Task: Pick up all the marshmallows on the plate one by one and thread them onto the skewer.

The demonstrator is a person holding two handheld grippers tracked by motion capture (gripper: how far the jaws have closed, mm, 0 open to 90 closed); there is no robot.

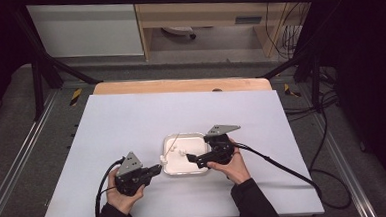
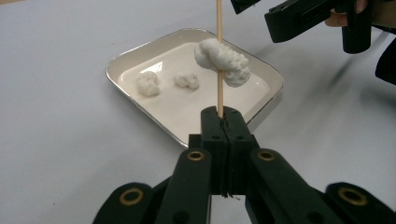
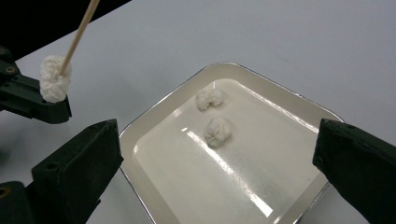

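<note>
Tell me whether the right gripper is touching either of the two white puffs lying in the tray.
Apart. The right gripper view shows the right gripper wide open, its jaws well clear of both white puffs in the tray.

A: What do the hand-held grippers look like?
B: The left hand-held gripper (image 1: 156, 168) and the right hand-held gripper (image 1: 189, 160) are black, brass-ringed at the pivots, grey three-cornered plates on top, black cables trailing. Dark sleeves.
</note>
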